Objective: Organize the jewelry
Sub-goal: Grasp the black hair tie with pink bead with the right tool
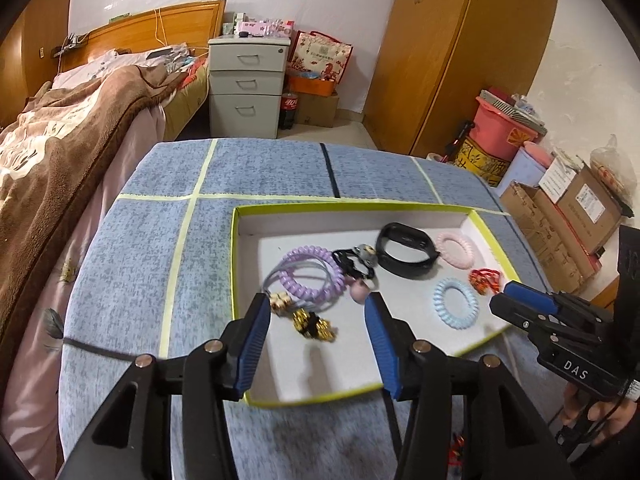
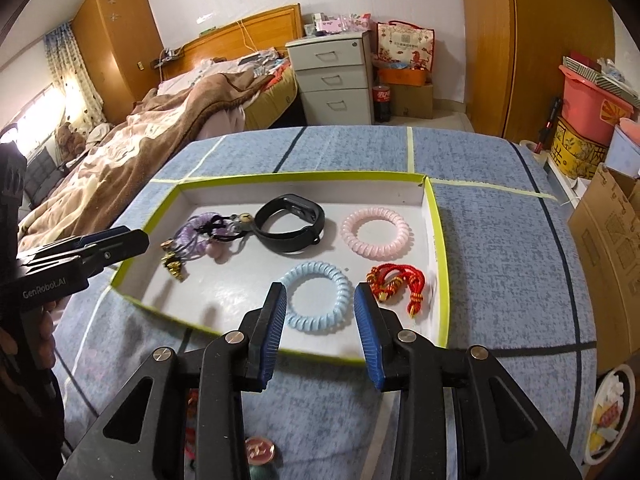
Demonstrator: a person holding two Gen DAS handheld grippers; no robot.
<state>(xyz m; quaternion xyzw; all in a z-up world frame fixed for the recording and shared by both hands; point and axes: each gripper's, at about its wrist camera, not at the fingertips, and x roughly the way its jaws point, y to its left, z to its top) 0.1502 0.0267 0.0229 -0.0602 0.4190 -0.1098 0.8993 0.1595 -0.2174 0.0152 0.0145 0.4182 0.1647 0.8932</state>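
Most jewelry already lies in the tray (image 2: 438,236) on the bench (blue coil band (image 2: 316,298) nearest), both claws, left claw (image 1: 316,320) and right claw (image 2: 320,306), apart and empty, while a round pink piece (image 2: 260,450) waits outside.

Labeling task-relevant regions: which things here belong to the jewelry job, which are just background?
Job:
tray
blue coil band
pink coil band
purple coil band
black wristband
red knotted cord
gold charms
left gripper
right gripper

Background:
bed
drawer cabinet
cola bottle
cardboard boxes
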